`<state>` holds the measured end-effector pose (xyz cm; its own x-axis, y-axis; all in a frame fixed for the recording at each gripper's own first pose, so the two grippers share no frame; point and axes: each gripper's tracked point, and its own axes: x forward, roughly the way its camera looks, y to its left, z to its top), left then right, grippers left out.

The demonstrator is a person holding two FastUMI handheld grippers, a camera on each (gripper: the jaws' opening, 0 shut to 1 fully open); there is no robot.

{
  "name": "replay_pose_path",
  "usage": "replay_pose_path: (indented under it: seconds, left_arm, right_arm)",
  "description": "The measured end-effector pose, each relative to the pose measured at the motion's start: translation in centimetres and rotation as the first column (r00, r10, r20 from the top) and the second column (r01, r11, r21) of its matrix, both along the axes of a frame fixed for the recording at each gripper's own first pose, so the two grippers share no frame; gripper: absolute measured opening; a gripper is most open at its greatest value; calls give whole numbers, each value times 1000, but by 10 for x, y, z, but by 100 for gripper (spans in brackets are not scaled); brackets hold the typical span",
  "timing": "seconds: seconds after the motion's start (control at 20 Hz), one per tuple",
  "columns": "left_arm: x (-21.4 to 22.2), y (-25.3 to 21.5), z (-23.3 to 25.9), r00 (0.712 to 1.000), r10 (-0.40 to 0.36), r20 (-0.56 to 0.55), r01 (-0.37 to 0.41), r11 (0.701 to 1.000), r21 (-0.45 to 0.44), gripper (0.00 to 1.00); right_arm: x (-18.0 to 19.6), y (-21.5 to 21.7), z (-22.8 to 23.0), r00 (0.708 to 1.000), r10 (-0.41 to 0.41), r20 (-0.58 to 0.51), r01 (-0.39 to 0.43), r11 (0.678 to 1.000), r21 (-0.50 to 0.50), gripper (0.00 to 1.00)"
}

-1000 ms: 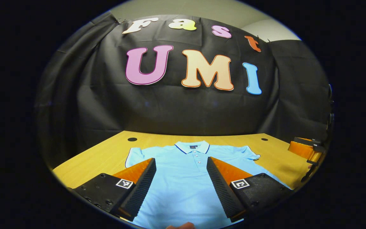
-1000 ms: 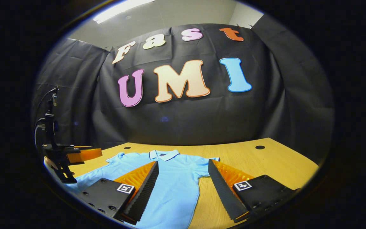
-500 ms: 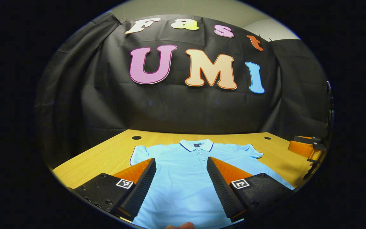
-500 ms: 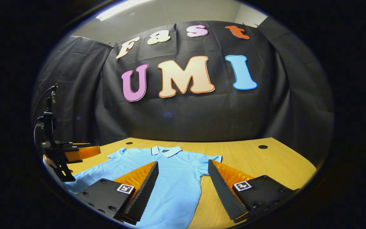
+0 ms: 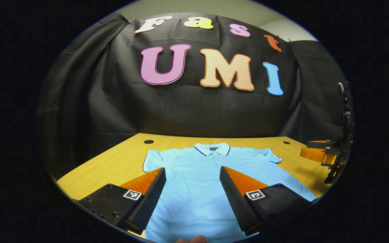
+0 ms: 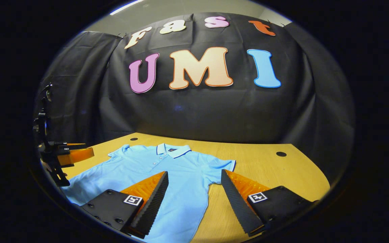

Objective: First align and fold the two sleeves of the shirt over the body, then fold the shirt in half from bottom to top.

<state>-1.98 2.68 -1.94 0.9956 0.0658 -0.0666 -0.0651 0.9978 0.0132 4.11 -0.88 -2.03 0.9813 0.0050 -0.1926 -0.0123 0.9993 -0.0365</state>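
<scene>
**Over the bench, a blue shirt lies flat and unfolded**

On the bench point(image 5: 113, 165) the shirt point(image 5: 198, 182) is spread face up, collar point(image 5: 212, 149) toward the far edge and both short sleeves laid out to the sides. Small round holes point(image 6: 281, 154) are seen near the far corners. The left gripper point(image 5: 192, 199) is held above the shirt's middle, its fingers wide apart, with nothing gripped. The right gripper point(image 6: 194, 202) is held over the shirt's side by one sleeve point(image 6: 222, 164), fingers wide apart too, nothing touched. A black cloth wall point(image 6: 214, 111) is hung behind the yellow wooden bench.
</scene>
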Motion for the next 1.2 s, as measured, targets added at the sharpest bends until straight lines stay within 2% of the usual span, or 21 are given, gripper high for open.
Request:
replay_pose_path:
  seconds: [0.35,0.65,0.75,0.95,1.2]
  left_arm:
    - [9,12,-5,998,-41,-42,41,999,0,95]
    - [14,13,-4,997,-67,-44,68,998,12,95]
    - [17,12,-2,996,-72,-49,72,997,11,95]
    - [20,13,-6,996,-72,-59,72,997,5,95]
    - [22,17,-10,995,-67,-72,66,998,-14,95]
  right_arm:
    - [70,-40,-12,991,-73,-109,64,995,-80,98]
    - [127,-78,-51,956,-144,-254,123,988,-95,100]
    - [137,-91,-66,937,-171,-304,150,984,-93,99]
    - [146,-97,-97,902,-169,-398,175,984,-20,100]
    - [149,-99,-113,885,-159,-438,162,986,-32,99]
